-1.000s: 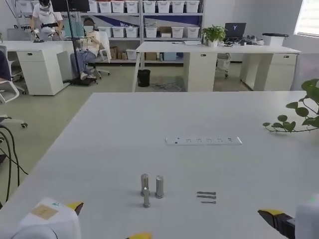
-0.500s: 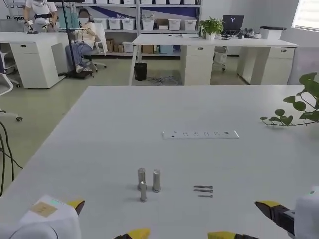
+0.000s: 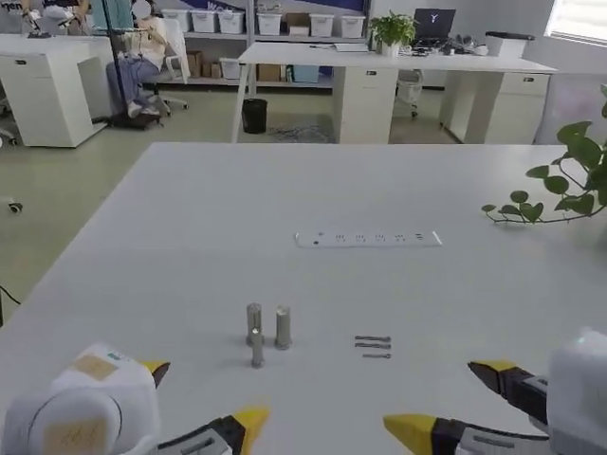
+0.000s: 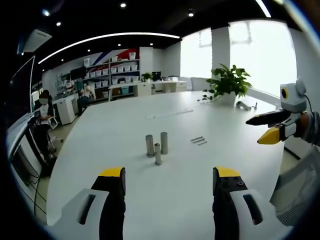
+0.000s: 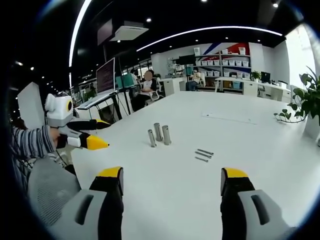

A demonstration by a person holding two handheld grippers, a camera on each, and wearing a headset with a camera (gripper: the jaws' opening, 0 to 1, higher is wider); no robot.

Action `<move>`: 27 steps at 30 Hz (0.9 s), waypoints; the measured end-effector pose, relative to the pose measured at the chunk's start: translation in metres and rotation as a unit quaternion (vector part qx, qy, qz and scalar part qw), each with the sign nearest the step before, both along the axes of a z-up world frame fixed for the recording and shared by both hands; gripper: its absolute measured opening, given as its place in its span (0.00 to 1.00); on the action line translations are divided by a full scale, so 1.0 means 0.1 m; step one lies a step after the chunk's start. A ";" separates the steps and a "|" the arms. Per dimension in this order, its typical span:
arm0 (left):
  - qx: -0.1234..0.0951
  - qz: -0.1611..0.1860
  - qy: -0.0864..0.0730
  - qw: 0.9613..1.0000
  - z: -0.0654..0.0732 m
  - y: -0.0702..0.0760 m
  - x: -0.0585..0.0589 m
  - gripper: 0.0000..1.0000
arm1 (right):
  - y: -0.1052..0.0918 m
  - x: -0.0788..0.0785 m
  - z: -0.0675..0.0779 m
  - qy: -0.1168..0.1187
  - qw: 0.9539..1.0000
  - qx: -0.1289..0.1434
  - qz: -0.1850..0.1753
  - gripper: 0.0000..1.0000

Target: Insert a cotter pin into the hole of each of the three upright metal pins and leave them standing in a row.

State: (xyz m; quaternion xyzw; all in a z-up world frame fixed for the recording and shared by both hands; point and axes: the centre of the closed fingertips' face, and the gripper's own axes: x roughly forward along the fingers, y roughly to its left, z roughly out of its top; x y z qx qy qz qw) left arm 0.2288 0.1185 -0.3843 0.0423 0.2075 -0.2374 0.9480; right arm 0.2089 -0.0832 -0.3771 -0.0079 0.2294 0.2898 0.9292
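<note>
– Well, how are the two grippers held at the near edge?
– The left gripper point(image 3: 204, 393) is held wide open, with nothing between its yellow-tipped jaws. The right gripper point(image 3: 441, 398) is likewise spread and empty. Both are kept above the white table point(image 3: 142, 246), short of the parts.
– Where are the task's parts found?
– Three upright metal pins point(image 3: 283, 327) are set just beyond the grippers. Two are stood side by side and the third is placed just in front of the left one, so a tight cluster is formed rather than a row. Three cotter pins point(image 3: 373, 346) are laid flat to their right, parallel and close together, apart from the metal pins.
– And farther back?
– A white power strip point(image 3: 368, 239) is laid across the table beyond the pins, and a leafy plant point(image 3: 560, 185) is seen at the far right edge. White desks point(image 3: 398, 64) are ranged across the room behind.
</note>
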 end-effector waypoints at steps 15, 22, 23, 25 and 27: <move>0.013 -0.021 -0.001 1.000 -0.24 -0.20 0.55 0.59 | 0.04 0.19 -0.06 0.004 1.000 0.002 0.004 0.75; 0.022 -0.028 0.003 0.999 -0.43 -0.21 0.77 0.49 | 0.03 0.27 -0.09 0.004 1.000 0.009 -0.006 0.73; 0.020 -0.028 0.004 0.999 -0.46 -0.21 0.80 0.48 | 0.03 0.28 -0.10 0.006 1.000 0.011 -0.008 0.73; 0.017 -0.029 0.004 0.999 -0.50 -0.22 0.85 0.45 | 0.03 0.29 -0.12 0.008 1.000 0.018 -0.013 0.72; 0.024 -0.032 0.003 0.999 -0.56 -0.23 0.92 0.41 | 0.04 0.30 -0.16 0.011 1.000 0.021 -0.016 0.71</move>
